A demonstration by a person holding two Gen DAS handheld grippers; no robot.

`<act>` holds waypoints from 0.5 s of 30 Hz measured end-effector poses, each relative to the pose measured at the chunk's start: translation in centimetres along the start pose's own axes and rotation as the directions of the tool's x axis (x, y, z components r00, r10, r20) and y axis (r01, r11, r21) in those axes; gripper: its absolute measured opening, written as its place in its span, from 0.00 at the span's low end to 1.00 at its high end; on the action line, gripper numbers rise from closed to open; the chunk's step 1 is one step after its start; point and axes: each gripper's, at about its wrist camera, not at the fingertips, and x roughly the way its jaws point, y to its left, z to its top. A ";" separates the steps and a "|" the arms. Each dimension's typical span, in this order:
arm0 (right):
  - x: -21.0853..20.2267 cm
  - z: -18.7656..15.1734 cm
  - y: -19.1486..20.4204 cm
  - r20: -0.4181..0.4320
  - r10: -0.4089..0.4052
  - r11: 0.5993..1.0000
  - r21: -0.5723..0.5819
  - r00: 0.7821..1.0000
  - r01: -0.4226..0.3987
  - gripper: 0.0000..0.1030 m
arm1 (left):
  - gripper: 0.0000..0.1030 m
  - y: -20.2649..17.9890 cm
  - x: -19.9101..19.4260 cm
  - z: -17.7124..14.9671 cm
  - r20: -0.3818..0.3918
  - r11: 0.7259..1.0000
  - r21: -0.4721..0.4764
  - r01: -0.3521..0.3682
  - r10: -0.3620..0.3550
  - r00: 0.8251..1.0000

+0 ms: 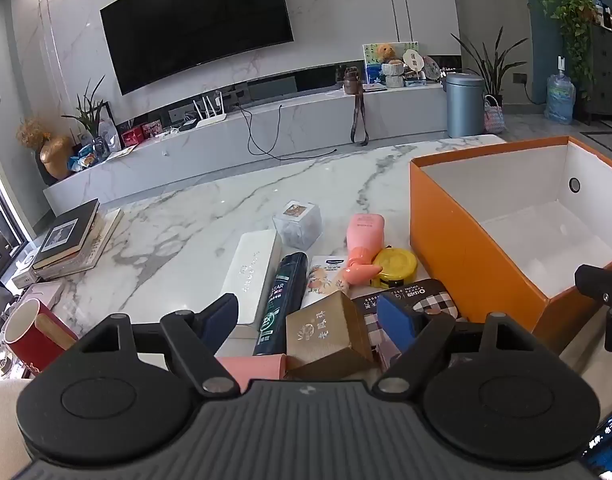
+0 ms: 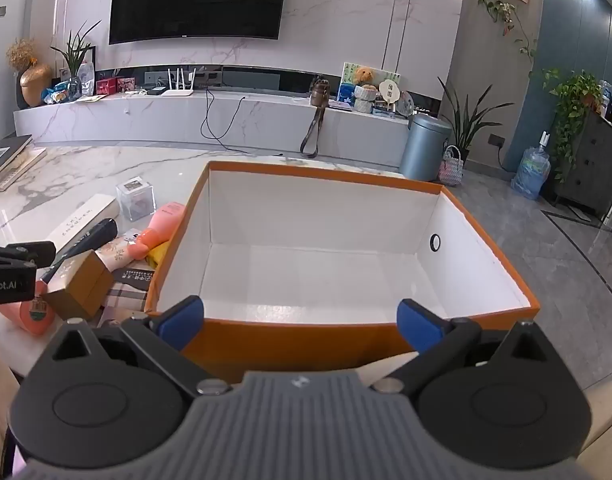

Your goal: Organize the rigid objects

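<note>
An open orange box with a white inside stands on the marble table at the right; in the right wrist view the orange box is straight ahead. Left of it lies a pile: a gold carton, a dark spray can, a white long case, a pink bottle, a yellow tape measure, a clear cube and a checked tin. My left gripper is open over the gold carton. My right gripper is open and empty at the box's near wall.
A stack of books lies at the table's far left, and a red mug stands near the left edge. A TV console runs along the wall behind, with a blue bin on the floor.
</note>
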 end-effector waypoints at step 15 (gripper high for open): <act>0.0 0.0 0.0 0.000 0.005 1.000 0.007 1.000 -0.005 0.98 | 0.90 0.0 0.0 0.0 0.002 1.000 0.005 -0.003 0.003 1.000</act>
